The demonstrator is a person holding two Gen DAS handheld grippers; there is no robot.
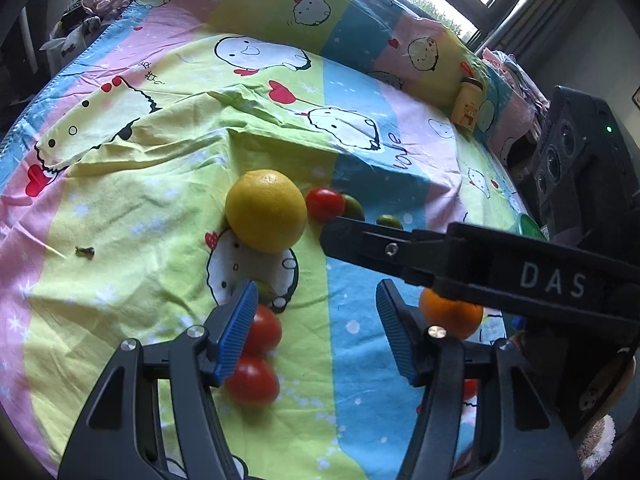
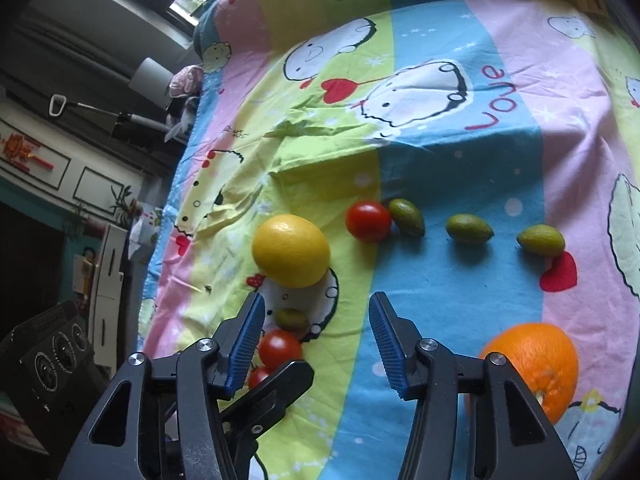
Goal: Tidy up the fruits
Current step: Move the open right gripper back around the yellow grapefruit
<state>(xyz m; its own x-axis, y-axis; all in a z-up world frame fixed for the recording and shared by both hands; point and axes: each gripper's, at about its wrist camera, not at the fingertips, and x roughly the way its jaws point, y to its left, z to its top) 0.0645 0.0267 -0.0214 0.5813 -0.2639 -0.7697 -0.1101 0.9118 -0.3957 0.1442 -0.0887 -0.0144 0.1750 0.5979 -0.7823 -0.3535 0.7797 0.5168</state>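
A: Both empty? Left gripper [image 1: 316, 320] and right gripper [image 2: 316, 332] are spread wide over the bed sheet [image 2: 440, 160], holding nothing

B: Yes. From the right one: tomatoes [image 2: 280, 348] at 9 o'clock, lemon [image 2: 291, 250] at 11, orange [image 2: 534, 368] at 3, olives [image 2: 469, 229] at 1

A: Risk?

B: Soft, wrinkled sheet; a nudge rolls round fruit, and the grippers crowd each other. Bare sheet at 12 o'clock gives room; the bed edge is well off at 9

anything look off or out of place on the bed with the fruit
One oddity: a small dark screw-like object lies alone on the cartoon-print bedsheet, left of the large yellow citrus fruit. It is not fruit. Nothing looks spilled or damaged.
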